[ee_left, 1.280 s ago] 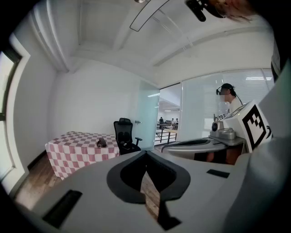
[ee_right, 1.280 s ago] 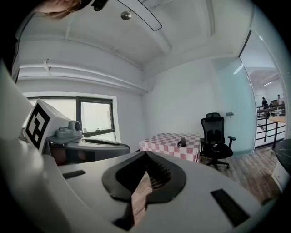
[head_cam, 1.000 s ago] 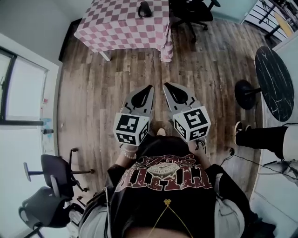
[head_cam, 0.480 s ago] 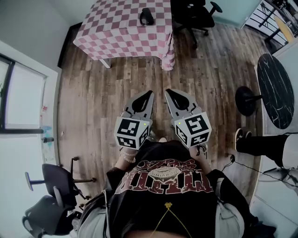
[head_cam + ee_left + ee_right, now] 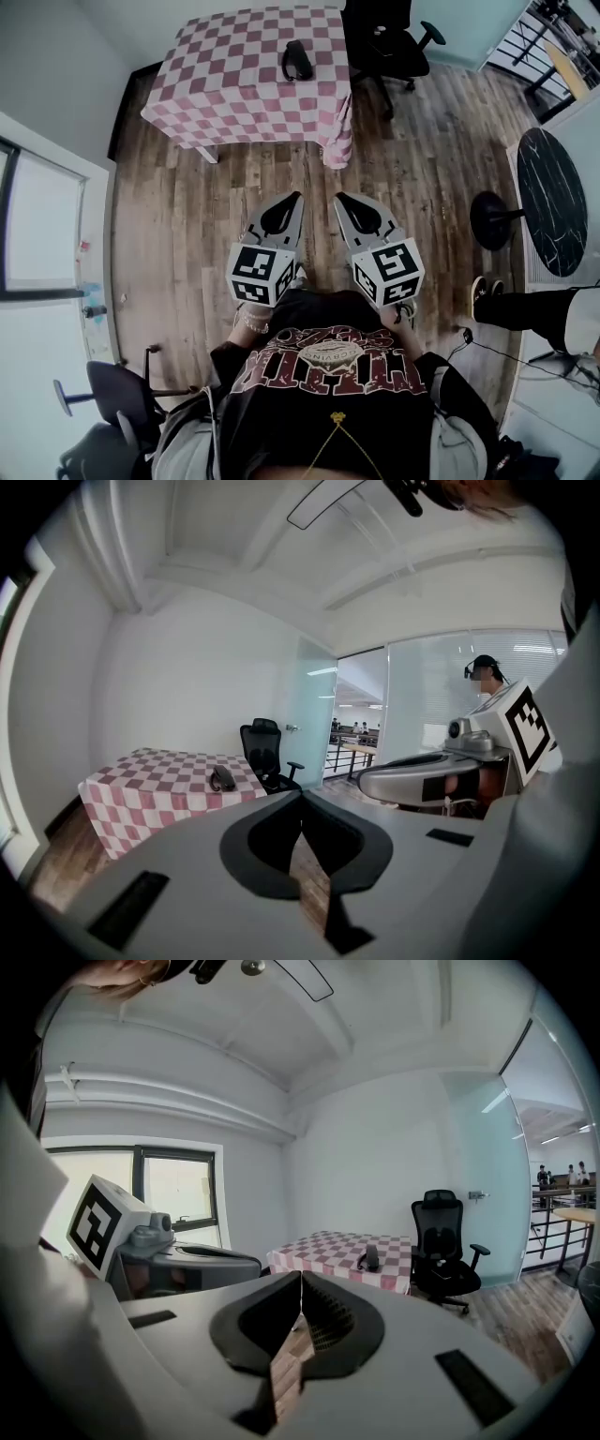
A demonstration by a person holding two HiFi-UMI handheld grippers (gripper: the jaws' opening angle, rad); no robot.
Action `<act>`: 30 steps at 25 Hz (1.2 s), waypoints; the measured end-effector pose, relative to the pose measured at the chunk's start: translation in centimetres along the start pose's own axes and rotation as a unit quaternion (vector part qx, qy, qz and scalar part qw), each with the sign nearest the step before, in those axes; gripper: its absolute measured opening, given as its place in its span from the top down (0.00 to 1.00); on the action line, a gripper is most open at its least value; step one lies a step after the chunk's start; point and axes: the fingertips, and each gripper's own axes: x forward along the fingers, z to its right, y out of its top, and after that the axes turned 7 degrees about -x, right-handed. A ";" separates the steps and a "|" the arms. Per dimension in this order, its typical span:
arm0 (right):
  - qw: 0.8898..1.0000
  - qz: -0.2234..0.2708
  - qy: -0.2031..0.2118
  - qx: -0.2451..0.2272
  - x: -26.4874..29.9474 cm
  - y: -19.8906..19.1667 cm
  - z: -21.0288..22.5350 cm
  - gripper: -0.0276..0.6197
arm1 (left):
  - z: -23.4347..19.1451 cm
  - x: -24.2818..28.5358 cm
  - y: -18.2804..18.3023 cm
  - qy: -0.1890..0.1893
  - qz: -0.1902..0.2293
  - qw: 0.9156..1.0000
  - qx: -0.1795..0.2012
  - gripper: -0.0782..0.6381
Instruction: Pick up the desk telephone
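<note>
1. Wooden floor (image 5: pixel 187 206): lies between the person and the table. The step in hand is judged to be the approach, so that gap closes first.
2. Table (image 5: pixel 234 89), checked cloth: well ahead of both grippers.
3. Left gripper (image 5: pixel 298 195) and right gripper (image 5: pixel 337 196): side by side, jaws closed on nothing. They are best opened before the reach.
4. Desk telephone (image 5: pixel 297 60): on the tabletop, right of middle, toward the far edge. Only the head view shows this placement, and only the right gripper view shows the window (image 5: pixel 173 1190).
</note>
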 end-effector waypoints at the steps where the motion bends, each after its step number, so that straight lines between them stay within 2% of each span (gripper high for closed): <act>1: 1.000 -0.003 -0.002 0.001 0.6 0.0 0.1 0.93 | -0.6 0.3 0.3 -0.002 0.003 1.000 -0.003 0.88; 8: 1.000 -0.009 -0.015 0.009 4.1 0.8 1.2 0.93 | -2.9 2.5 1.0 -0.022 -0.009 1.000 -0.017 0.88; 15: 0.999 -0.028 -0.016 -0.007 7.1 1.3 3.3 0.93 | -4.8 5.2 1.9 -0.014 -0.005 0.999 -0.033 0.88; 21: 1.000 -0.030 -0.005 0.000 10.8 1.5 6.2 0.93 | -7.3 9.0 3.4 -0.006 -0.007 1.000 -0.029 0.88; 30: 1.000 -0.019 0.013 0.006 15.5 3.9 11.5 0.93 | -9.0 15.4 7.1 -0.010 -0.014 1.000 -0.016 0.88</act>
